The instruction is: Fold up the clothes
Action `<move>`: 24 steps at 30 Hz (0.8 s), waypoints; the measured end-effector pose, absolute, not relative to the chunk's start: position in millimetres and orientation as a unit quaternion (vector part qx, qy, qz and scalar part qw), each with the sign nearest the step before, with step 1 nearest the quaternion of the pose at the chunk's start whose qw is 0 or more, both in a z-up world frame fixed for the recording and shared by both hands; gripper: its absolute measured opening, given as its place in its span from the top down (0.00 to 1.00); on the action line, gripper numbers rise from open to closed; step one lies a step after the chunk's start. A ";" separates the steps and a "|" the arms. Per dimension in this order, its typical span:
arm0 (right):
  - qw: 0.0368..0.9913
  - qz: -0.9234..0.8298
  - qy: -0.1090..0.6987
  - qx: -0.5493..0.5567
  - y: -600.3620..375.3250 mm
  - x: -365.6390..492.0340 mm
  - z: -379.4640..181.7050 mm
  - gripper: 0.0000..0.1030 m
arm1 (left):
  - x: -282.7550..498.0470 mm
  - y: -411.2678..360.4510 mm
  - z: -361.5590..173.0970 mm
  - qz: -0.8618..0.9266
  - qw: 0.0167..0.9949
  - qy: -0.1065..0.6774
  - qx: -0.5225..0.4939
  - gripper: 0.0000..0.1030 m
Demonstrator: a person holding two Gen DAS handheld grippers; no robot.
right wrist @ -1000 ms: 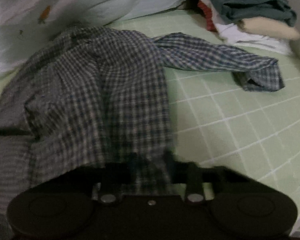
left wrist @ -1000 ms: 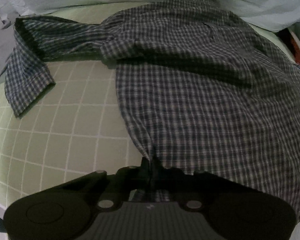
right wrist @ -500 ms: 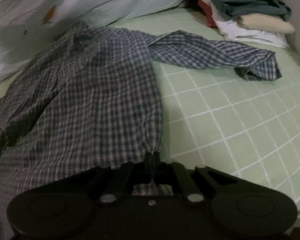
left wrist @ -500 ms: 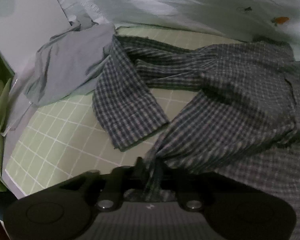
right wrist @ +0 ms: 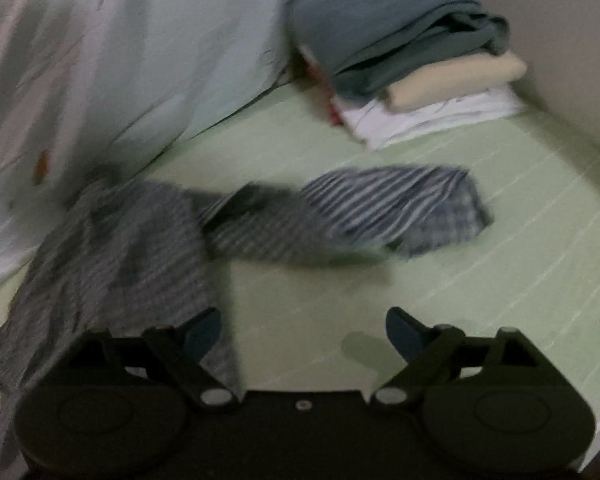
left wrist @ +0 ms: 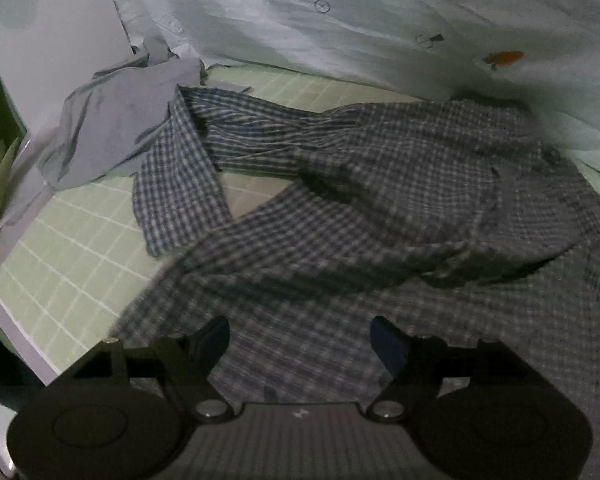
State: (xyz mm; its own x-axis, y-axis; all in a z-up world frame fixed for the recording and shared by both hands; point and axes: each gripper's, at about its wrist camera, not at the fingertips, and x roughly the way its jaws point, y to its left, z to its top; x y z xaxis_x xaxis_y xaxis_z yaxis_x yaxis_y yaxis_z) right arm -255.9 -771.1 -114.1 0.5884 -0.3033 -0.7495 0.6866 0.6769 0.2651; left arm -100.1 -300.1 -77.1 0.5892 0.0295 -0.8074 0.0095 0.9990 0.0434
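Observation:
A dark checked shirt (left wrist: 380, 216) lies rumpled on the green gridded mat (left wrist: 72, 256). Its left sleeve (left wrist: 176, 184) folds back toward the grey cloth. My left gripper (left wrist: 300, 344) is open and empty just above the shirt's lower hem. In the right wrist view the shirt body (right wrist: 116, 264) lies at the left and its right sleeve (right wrist: 396, 208) stretches out over the mat (right wrist: 500, 264). My right gripper (right wrist: 302, 332) is open and empty, over bare mat beside the shirt's edge. This view is blurred.
A pale grey garment (left wrist: 112, 128) lies crumpled at the mat's far left corner. A light bedsheet (left wrist: 380, 20) hangs behind. A stack of folded clothes (right wrist: 412, 64) sits at the far right by the wall. The mat's front-left edge (left wrist: 16, 320) is close.
Both grippers have let go of the shirt's hem and opened. The shirt has dropped onto the mat. The right gripper has swung right, toward the sleeve.

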 end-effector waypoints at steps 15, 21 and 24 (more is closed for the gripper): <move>0.740 -0.335 0.286 0.508 -923.9 -257.7 -161.1 0.30 | -109.5 -384.0 -68.7 0.000 0.886 0.464 0.010 0.23; 0.790 -0.308 0.271 0.456 -935.1 -246.9 -152.9 0.91 | -103.9 -404.4 -66.9 -0.016 0.885 0.465 0.019 0.23; 0.807 -0.311 0.260 0.430 -928.4 -262.8 -147.1 0.95 | -105.4 -413.4 -68.6 -0.026 0.883 0.467 0.032 0.23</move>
